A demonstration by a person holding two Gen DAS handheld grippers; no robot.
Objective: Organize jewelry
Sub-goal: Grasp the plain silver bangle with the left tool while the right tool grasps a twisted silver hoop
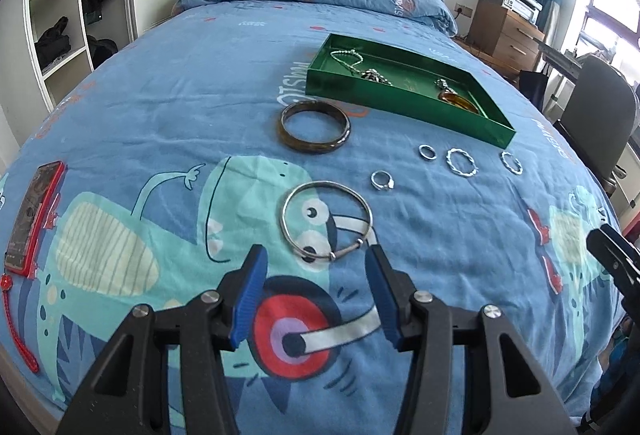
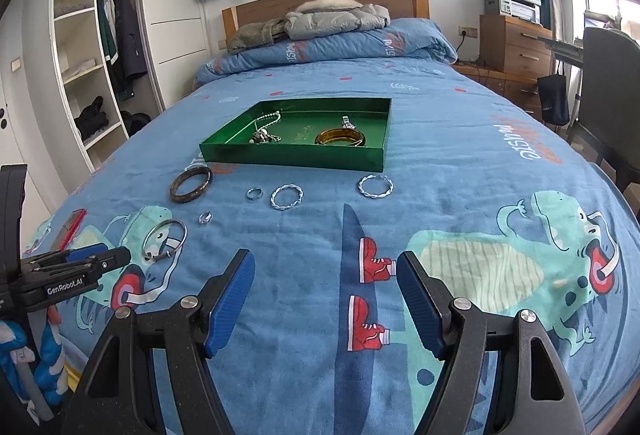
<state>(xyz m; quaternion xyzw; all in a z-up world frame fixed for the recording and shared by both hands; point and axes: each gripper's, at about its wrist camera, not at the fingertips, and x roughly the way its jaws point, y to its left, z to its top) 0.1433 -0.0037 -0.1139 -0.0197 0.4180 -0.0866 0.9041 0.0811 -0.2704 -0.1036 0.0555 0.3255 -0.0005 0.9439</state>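
Note:
My left gripper [image 1: 316,253] is open, its blue pads just short of the near edge of a thin silver bangle [image 1: 285,215] lying flat on the blue bedspread. Beyond it lie a dark brown bangle [image 1: 316,148], a small silver ring [image 1: 376,179], a plain ring [image 1: 420,151] and two twisted silver rings [image 1: 449,159]. A green tray [image 1: 400,103] further back holds a bead chain, an amber bangle and a small metal piece. My right gripper [image 2: 324,257] is open over bare bedspread, well short of the nearest twisted ring [image 2: 362,187]. The left gripper [image 2: 100,259] shows at its left.
A phone in a red case [image 1: 34,215] lies near the bed's left edge. Folded jackets [image 2: 336,19] sit at the headboard. A chair [image 1: 596,107] and a wooden drawer unit [image 2: 516,43] stand right of the bed, and open wardrobe shelves [image 2: 88,47] left.

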